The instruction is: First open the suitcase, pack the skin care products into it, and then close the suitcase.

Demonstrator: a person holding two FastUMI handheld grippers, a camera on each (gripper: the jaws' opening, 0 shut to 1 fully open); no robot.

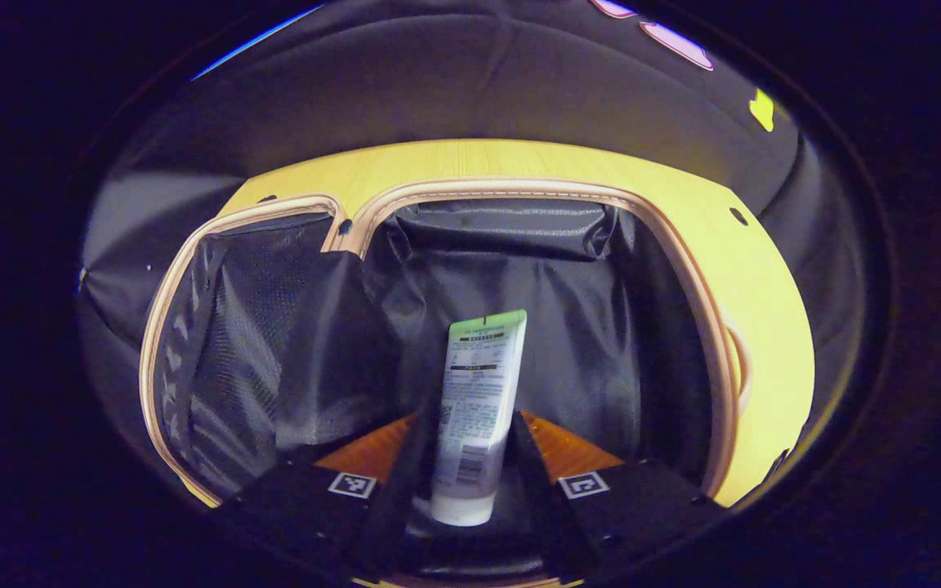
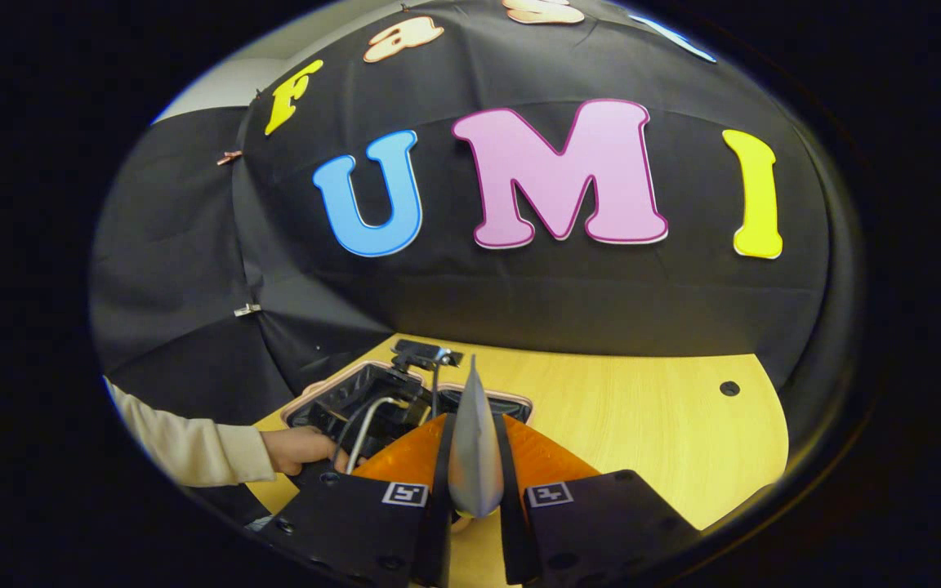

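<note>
The tube [image 1: 479, 408] of face cream is pinched in the left claw [image 1: 468, 465], both fingers pressing its sides near the cap end. It hangs over the open suitcase [image 1: 519, 269], above the dark lining of the deep half. The tube looks light and soft, so a hard squeeze could dent it or push cream out. Its skin looks smooth and may slip. Holding it low, near the stiff cap, seems the safest spot.

The right claw [image 2: 473, 482] grips a second tube [image 2: 473, 441], seen edge on, with both fingers pressed against its flat sides. It waits above the yellow wooden surface [image 2: 642, 425], well apart from the case.

In the right gripper view, a hand [image 2: 299, 449] in a pale sleeve [image 2: 193, 445] holds the other claw over the suitcase. The suitcase sits on the surface, near the black booth wall [image 2: 193, 245].
</note>
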